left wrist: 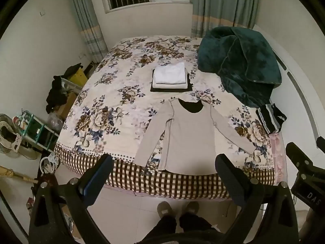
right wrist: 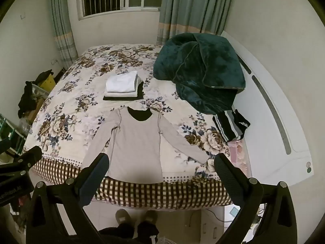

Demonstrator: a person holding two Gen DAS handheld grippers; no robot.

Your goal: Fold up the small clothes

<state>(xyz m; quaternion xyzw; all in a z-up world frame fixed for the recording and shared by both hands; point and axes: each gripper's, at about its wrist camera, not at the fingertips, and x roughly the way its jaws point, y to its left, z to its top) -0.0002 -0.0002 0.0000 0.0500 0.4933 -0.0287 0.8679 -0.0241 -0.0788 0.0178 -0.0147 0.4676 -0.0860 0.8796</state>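
Observation:
A beige long-sleeved shirt (left wrist: pixel 190 136) lies flat, face up, sleeves spread, at the near edge of the floral bed (left wrist: pixel 105 105); it also shows in the right wrist view (right wrist: pixel 138 142). A dark lining shows at its neck. Behind it sits a stack of folded white and dark clothes (left wrist: pixel 170 77), also in the right wrist view (right wrist: pixel 124 87). My left gripper (left wrist: pixel 162 162) is open and empty, held above the bed's near edge. My right gripper (right wrist: pixel 161 162) is open and empty, beside it to the right.
A dark green plush blanket (left wrist: pixel 239 61) is heaped at the bed's far right. A black striped garment (left wrist: pixel 271 118) lies by the white headboard (right wrist: pixel 270 109). Clutter, a shelf and a fan (left wrist: pixel 8 136) stand left of the bed. The person's feet (left wrist: pixel 176 207) stand on the tiled floor.

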